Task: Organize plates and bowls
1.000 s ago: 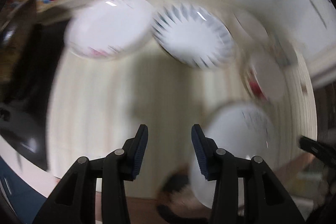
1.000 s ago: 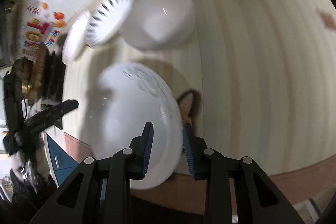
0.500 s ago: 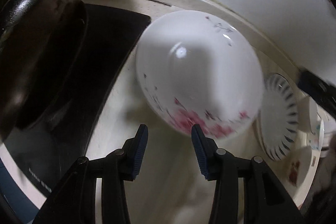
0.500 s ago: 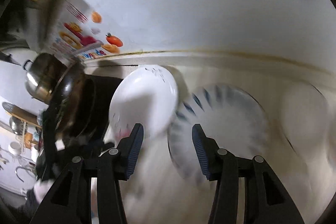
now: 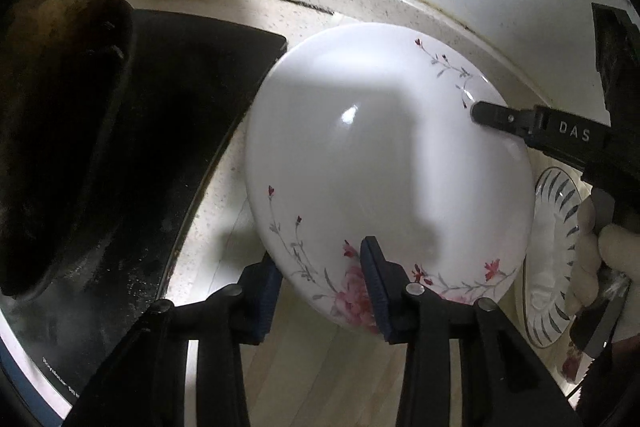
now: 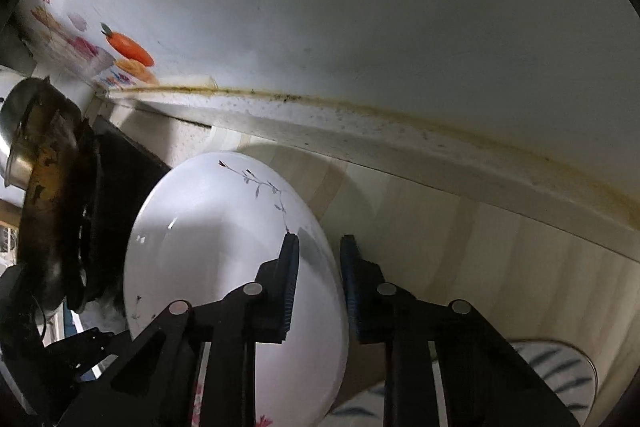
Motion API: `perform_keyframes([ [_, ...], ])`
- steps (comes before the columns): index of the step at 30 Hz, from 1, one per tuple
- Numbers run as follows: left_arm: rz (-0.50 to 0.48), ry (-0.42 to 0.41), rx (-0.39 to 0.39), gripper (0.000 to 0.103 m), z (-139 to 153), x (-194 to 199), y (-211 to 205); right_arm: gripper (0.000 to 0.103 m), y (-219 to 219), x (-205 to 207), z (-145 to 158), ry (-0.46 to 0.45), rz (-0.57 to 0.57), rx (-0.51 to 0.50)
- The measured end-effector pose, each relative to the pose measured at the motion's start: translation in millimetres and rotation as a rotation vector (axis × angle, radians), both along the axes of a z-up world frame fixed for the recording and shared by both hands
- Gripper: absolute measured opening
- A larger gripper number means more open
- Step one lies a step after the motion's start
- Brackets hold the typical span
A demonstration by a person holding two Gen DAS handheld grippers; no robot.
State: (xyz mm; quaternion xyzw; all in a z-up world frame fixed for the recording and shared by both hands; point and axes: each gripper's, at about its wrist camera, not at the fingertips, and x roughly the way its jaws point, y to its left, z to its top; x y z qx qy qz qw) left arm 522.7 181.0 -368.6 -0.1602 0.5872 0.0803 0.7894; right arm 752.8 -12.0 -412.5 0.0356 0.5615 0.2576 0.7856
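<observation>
A white plate with pink flowers (image 5: 360, 147) lies on the pale counter beside the black hob. My left gripper (image 5: 318, 255) straddles its near rim, one finger outside and under the edge, the other over the floral border. Its jaws are closing and a gap still shows. My right gripper (image 6: 320, 239) straddles the opposite rim of the same plate (image 6: 208, 247). Its jaws are closing, and the pads look pressed on the edge. One of its fingers (image 5: 496, 117) lies on the far right rim in the left wrist view, with a gloved hand (image 5: 608, 259) behind it.
A blue-striped plate (image 5: 556, 227) (image 6: 560, 363) sits just right of the floral plate. A black hob (image 5: 180, 87) with a dark, worn pan (image 5: 52, 147) (image 6: 44, 207) is on the left. The white wall (image 6: 360, 27) with its stickers runs close behind the counter.
The right gripper left the white plate it held, swung left past the striped plate, and narrowed on the floral plate's rim. The left gripper came closer until the near rim sits between its jaws.
</observation>
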Motion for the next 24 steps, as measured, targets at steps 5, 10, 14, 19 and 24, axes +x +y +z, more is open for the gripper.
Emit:
perform_keyframes([
  [5,0.004,-0.024,-0.013,0.036,8,-19,-7,0.023,-1,-9,4,-0.012,0.038,0.011],
  [10,-0.006,-0.039,-0.018,0.037,17,-34,-21,0.023,-12,-25,22,-0.057,0.042,0.026],
  [14,-0.007,-0.053,-0.029,0.036,27,-49,-27,0.023,-20,-39,39,-0.081,0.054,0.018],
  [19,-0.006,-0.091,-0.044,0.036,59,-49,-22,0.023,-33,-60,58,-0.095,0.059,0.027],
  [24,-0.038,-0.129,-0.04,0.036,84,-50,-17,0.023,-60,-94,84,-0.106,0.038,0.07],
])
